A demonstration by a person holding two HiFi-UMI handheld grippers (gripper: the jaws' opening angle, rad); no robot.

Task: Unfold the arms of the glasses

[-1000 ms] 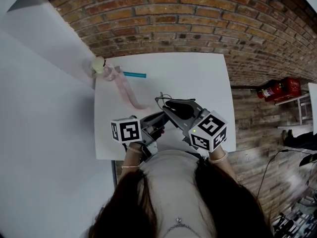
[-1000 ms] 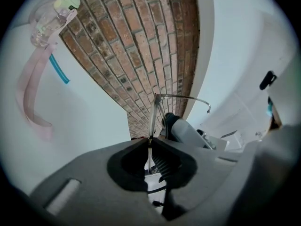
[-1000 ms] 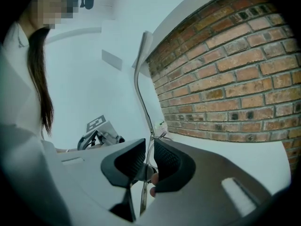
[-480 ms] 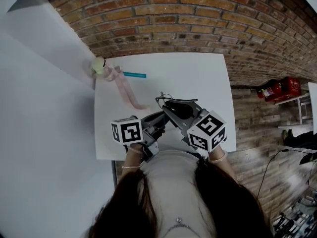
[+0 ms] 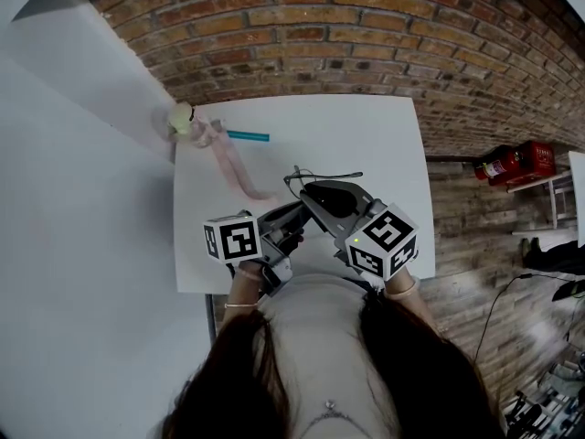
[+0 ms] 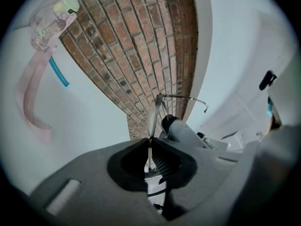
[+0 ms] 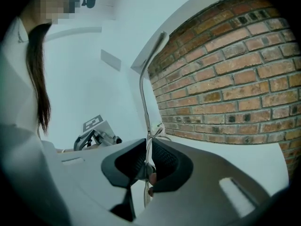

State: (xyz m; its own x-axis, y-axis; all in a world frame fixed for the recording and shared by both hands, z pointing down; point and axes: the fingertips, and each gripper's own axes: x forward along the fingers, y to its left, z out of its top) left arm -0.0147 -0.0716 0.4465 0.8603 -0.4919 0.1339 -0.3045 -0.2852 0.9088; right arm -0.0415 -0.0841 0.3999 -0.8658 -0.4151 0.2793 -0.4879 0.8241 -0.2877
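Thin wire-framed glasses (image 5: 306,178) hang above the white table (image 5: 366,135), held between both grippers. My left gripper (image 5: 294,219) reaches in from the lower left and is shut on the frame's wire (image 6: 150,126). One slim arm (image 6: 183,97) sticks out sideways from there. In the left gripper view the wire sits pinched between the dark pads (image 6: 162,161). My right gripper (image 5: 318,193) comes from the lower right and is shut on the glasses too. In the right gripper view the other long arm (image 7: 143,88) rises straight up from its jaws.
A pink strap (image 5: 233,165) attached to a clear item with a yellow-green cap (image 5: 183,119) lies at the table's far left. A teal stick (image 5: 249,137) lies beside it. A brick wall (image 5: 366,35) backs the table. A red fire extinguisher (image 5: 516,165) lies on the floor at the right.
One thin arm of the glasses has swung outward to the right and now sticks out from the frame. Both grippers have stayed nearly in place.
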